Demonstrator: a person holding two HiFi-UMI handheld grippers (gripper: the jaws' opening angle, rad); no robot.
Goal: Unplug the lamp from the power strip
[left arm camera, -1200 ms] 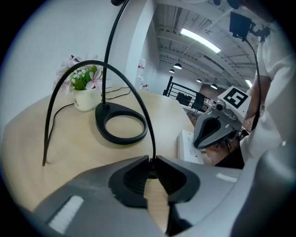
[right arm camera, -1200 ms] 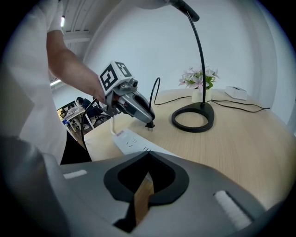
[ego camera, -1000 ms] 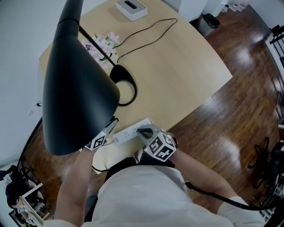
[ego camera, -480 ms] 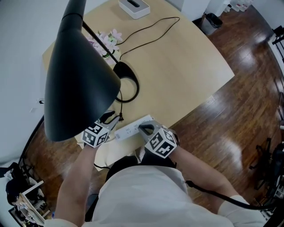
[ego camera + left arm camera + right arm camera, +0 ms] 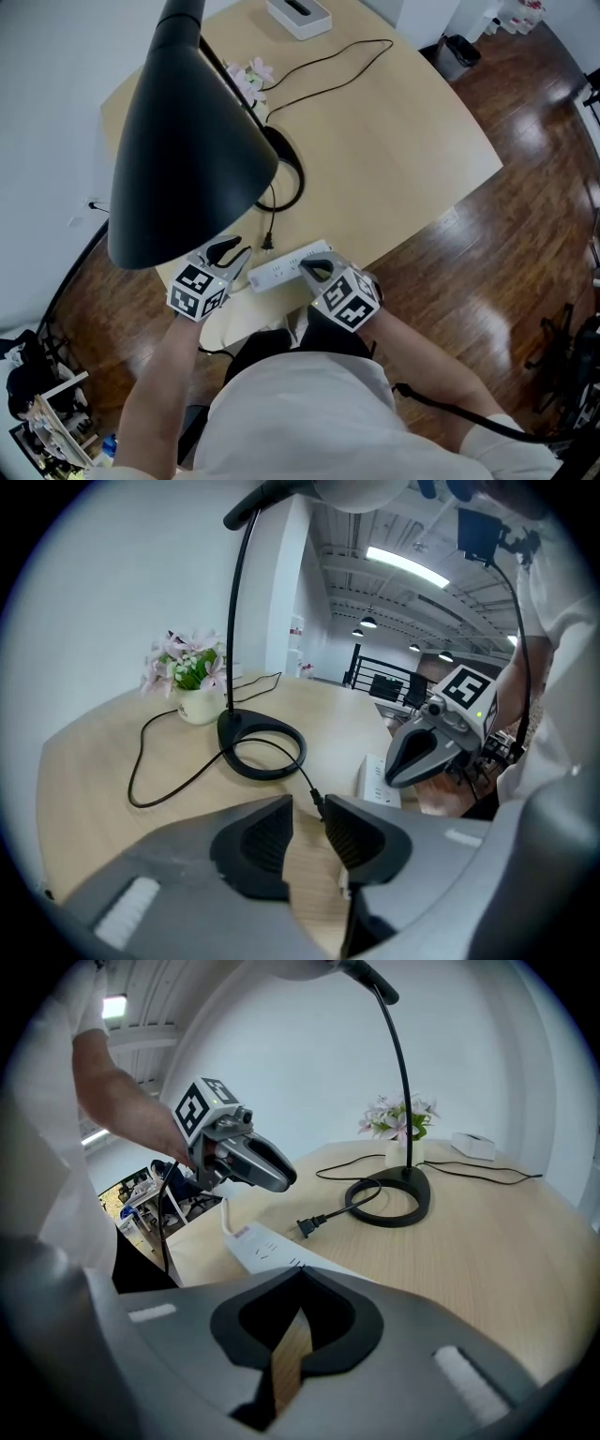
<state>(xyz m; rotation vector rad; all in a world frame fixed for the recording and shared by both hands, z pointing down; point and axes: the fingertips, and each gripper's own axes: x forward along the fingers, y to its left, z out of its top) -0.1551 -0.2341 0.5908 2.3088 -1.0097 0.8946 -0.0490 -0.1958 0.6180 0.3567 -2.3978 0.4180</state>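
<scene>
The black lamp's plug lies loose on the wooden table, out of the white power strip; it also shows as plug and plug. My left gripper hovers just left of the plug; its jaws stand apart, closing a little, with nothing between them. My right gripper is shut, its tips down on the strip's right end. The lamp base ring sits behind the plug, and the big black shade hides the table's left part.
A small pot of pink flowers and a white box stand at the table's far side. A thin black cable loops across the top. The table's front edge runs right behind the strip, with dark wood floor beyond.
My left gripper drew back from the strip's left end and its jaws opened. The plug came out and now lies free on the table. The right gripper stayed on the strip.
</scene>
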